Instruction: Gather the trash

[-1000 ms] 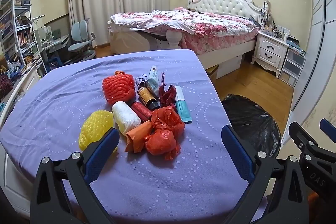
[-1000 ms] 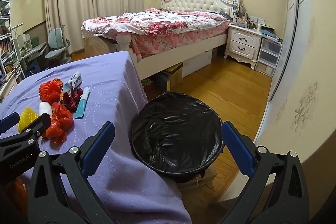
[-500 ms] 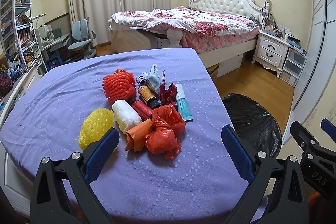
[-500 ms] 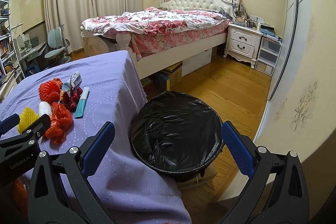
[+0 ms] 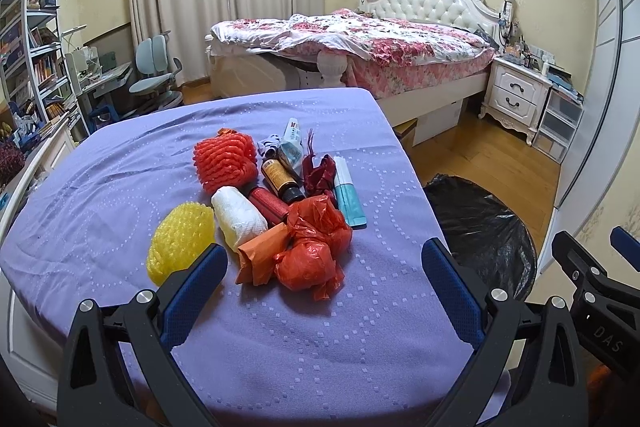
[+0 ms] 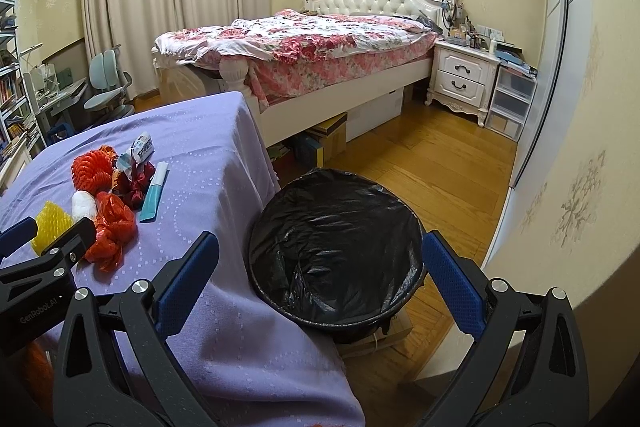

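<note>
Left gripper (image 5: 324, 267) gapes above purple tablecloth (image 5: 120, 195); bed (image 5: 360, 39) behind.

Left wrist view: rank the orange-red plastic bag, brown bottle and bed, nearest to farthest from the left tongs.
1. Orange-red plastic bag, just ahead of the left tongs.
2. Brown bottle, mid-pile on the table.
3. Bed, beyond the table.

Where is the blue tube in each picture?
Left wrist view: the blue tube lies right of middle, at the right edge of the trash pile, beside the dark red wrapper.
Right wrist view: the same tube lies at far left, on the purple tablecloth.
Shared landmark: the black-lined trash bin, to the tube's right in both.
</note>
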Demonstrator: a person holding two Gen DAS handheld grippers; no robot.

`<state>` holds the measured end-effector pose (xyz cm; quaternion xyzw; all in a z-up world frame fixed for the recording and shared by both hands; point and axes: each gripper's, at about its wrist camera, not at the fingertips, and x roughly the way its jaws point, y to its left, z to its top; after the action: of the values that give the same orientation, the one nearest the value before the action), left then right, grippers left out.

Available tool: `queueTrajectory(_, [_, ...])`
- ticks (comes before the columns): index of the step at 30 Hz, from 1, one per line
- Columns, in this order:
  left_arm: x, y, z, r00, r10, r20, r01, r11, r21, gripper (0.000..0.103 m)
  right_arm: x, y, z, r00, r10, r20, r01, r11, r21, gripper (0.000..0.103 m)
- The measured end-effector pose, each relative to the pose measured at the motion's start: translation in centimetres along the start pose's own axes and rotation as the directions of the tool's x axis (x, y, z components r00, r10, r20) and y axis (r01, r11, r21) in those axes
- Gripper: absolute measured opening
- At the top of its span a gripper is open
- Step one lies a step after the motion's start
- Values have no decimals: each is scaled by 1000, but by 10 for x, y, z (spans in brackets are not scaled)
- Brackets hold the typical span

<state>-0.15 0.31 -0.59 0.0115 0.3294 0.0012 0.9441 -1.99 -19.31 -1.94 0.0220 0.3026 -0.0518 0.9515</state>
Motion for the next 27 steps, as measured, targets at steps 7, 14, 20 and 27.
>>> queueTrajectory(7, [0, 0, 1, 1000, 0, -3, 0, 1000, 0, 97, 1, 0, 1, 1000, -1, -3, 1, 1000, 1, 99])
queueTrajectory(14, [1, 0, 1, 1000, 0, -3, 0, 1000, 1, 97, 0, -2, -2, 1000, -1, -5, 1, 1000, 2, 99])
queueTrajectory(20, [1, 0, 1, 1000, 0, -6, 0, 1000, 0, 97, 1, -4, -6, 1000, -2, -7, 2, 1000, 3, 99])
queueTrajectory(27, [1, -1, 1, 1000, 1, -6, 0, 1000, 1, 97, 2, -4, -6, 1000, -2, -9, 2, 1000, 4, 99])
